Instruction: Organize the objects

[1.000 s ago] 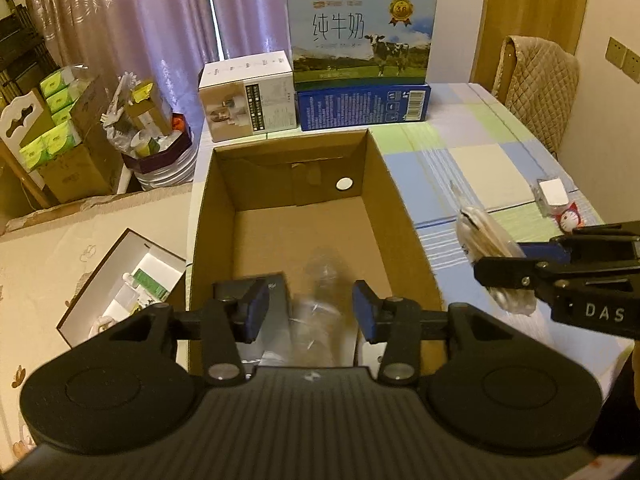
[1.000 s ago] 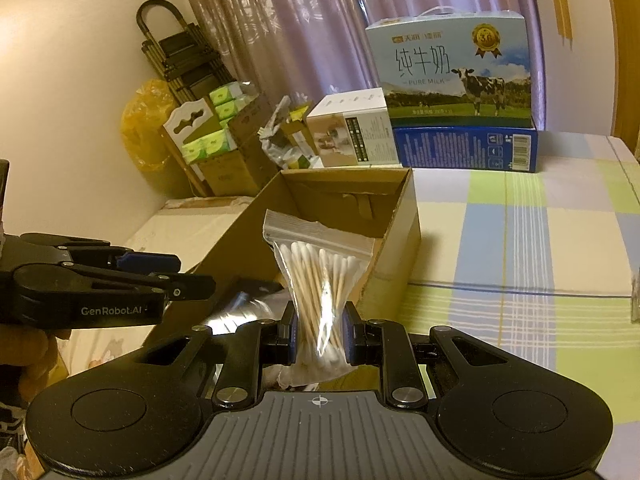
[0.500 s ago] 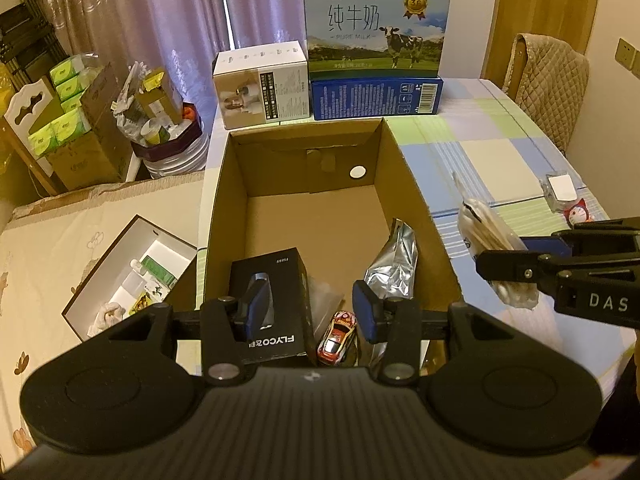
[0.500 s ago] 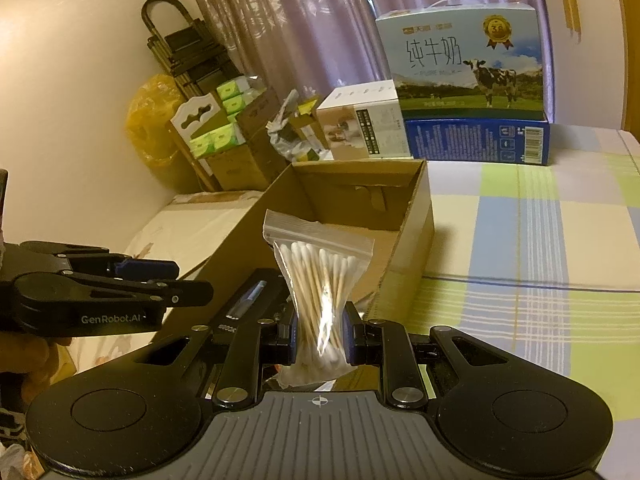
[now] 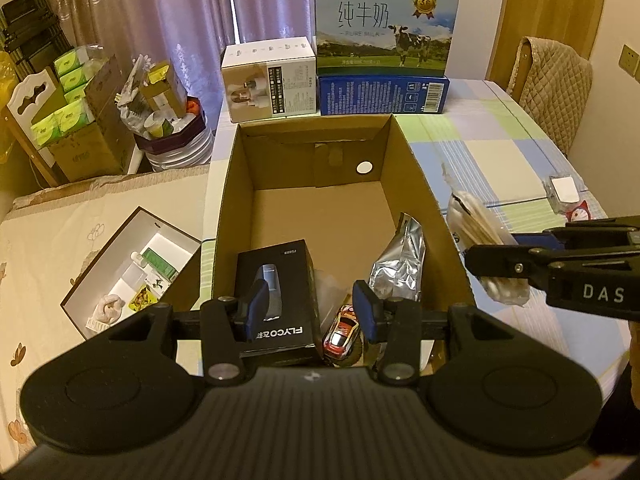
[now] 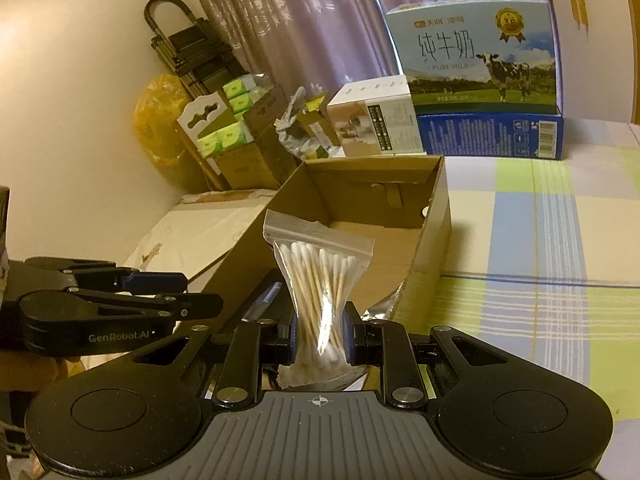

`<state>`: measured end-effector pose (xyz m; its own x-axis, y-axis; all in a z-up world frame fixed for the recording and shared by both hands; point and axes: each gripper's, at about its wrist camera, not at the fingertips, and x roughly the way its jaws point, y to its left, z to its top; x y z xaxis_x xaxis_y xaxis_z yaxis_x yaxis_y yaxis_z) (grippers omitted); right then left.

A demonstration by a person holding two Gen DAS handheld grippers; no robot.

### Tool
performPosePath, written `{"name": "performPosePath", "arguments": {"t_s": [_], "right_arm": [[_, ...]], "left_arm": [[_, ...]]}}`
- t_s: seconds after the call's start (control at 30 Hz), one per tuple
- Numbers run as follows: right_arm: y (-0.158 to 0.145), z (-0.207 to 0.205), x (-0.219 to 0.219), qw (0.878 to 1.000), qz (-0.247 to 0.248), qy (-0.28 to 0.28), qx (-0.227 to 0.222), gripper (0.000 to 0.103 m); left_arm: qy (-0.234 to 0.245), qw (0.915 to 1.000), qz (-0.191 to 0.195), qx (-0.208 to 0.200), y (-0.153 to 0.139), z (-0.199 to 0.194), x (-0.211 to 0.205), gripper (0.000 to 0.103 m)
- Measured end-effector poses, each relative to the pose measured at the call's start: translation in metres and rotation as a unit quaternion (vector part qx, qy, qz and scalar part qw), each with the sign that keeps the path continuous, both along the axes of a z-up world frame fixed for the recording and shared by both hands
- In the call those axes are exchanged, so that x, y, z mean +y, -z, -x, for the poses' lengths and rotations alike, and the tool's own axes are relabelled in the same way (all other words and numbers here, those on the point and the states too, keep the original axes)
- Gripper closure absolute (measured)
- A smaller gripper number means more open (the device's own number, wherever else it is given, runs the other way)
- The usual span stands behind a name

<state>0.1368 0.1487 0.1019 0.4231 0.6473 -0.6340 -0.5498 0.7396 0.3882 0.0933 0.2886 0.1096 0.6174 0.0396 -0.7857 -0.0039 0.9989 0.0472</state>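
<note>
An open cardboard box (image 5: pixel 424 184) (image 6: pixel 436 224) stands on the checked tablecloth. Inside its near end lie a black FLYCO box (image 5: pixel 280 292), a silver foil pouch (image 5: pixel 402 264) and a small red toy car (image 5: pixel 342 330). My left gripper (image 5: pixel 312 308) hovers open above these, holding nothing. My right gripper (image 6: pixel 320 338) is shut on a clear zip bag of cotton swabs (image 6: pixel 320 276), held upright just outside the box's right wall; the left wrist view shows the cotton swab bag (image 5: pixel 476 228) there too, pinched in the right gripper (image 5: pixel 496 262).
A milk carton case (image 5: pixel 384 36) on a blue box (image 5: pixel 382 94) and a white box (image 5: pixel 270 76) stand behind the cardboard box. Small items (image 5: pixel 564 192) lie at the table's right edge. An open white gift box (image 5: pixel 132 268) rests on the surface to the left.
The left gripper has pulled back and up, bringing the FLYCO box, pouch and toy car into view. The right gripper has held the swab bag and drifted slightly back from the box.
</note>
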Motion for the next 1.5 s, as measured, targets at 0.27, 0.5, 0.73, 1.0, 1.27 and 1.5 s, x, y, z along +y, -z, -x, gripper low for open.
{"name": "performPosePath", "arguments": {"t_s": [0.27,0.5,0.73,1.0,1.27,1.5], "right_arm": [[0.014,-0.013,-0.003,0.997,-0.068,0.01,0.025,0.034],[0.017,-0.013,-0.013,0.998,-0.054,0.021,0.032,0.034],[0.015,-0.002,-0.029,0.998,-0.053,0.029,0.035,0.034],[0.004,0.014,-0.053,0.997,-0.059,0.042,0.031,0.034],[-0.004,0.026,-0.087,0.996,-0.057,0.066,0.03,0.034],[-0.006,0.038,-0.129,0.994,-0.039,0.105,0.016,0.033]], "left_arm": [[-0.011,0.9999,0.002,0.001,0.004,0.005,0.007,0.063],[-0.015,0.9998,0.01,0.004,0.01,0.01,0.006,0.063],[-0.018,0.9997,0.019,-0.001,0.008,0.019,-0.003,0.06],[-0.017,0.9995,0.025,-0.008,0.001,0.033,-0.021,0.057],[-0.009,0.9994,0.029,-0.018,-0.008,0.041,-0.047,0.048],[0.003,0.9988,0.034,-0.034,-0.013,0.04,-0.076,0.025]]}}
